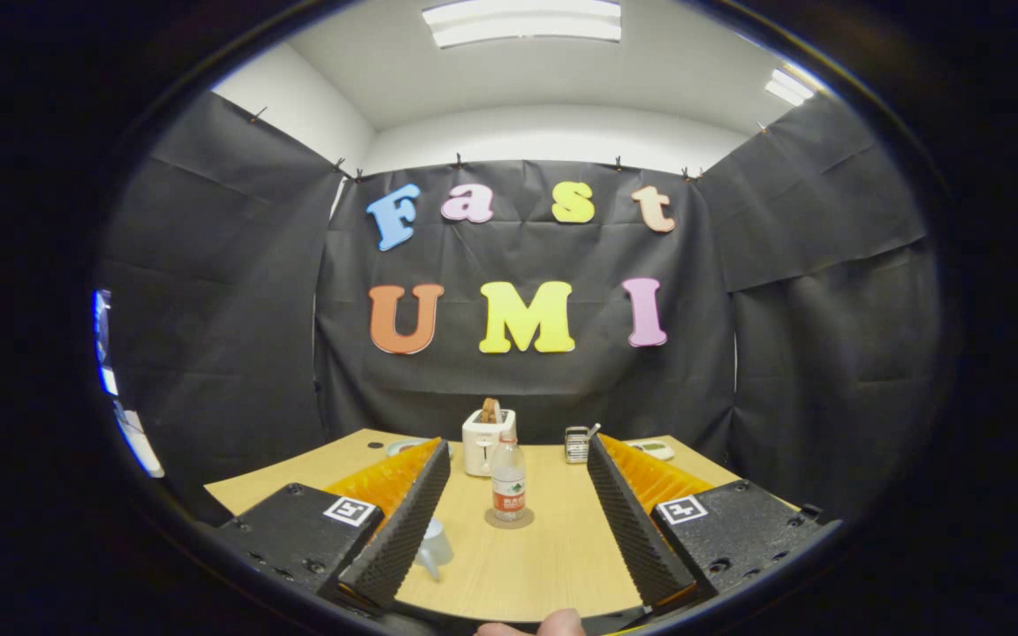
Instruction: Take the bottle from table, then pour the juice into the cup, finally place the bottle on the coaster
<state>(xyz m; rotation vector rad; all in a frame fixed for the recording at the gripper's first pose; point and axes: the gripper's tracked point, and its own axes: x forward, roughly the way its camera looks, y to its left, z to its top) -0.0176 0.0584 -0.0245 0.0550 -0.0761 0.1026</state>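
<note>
The bottle (pixel 508 481) is being shown as clear plastic with a red-and-white label and a reddish cap, on a brownish round coaster (pixel 509 518); the cup (pixel 432 546) is being seen as pale bluish-white. The gripper (pixel 519 512) fingers (pixel 403 521) are being shown black and ridged, backed with orange, each base marked with a black-and-white square tag; the table (pixel 553 556) is being seen in light wood grain, the toaster (pixel 487 442) in white.

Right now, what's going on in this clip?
A person's hand-held tool is open and holds nothing, its fingers spread wide over a wooden table. The bottle stands upright on the round coaster, just ahead of the fingers and apart from both. A pale cup sits beside the left finger. Beyond the bottle stands a white toaster. Judging from this layout, it could be either the start or the end of the pouring task.
</note>
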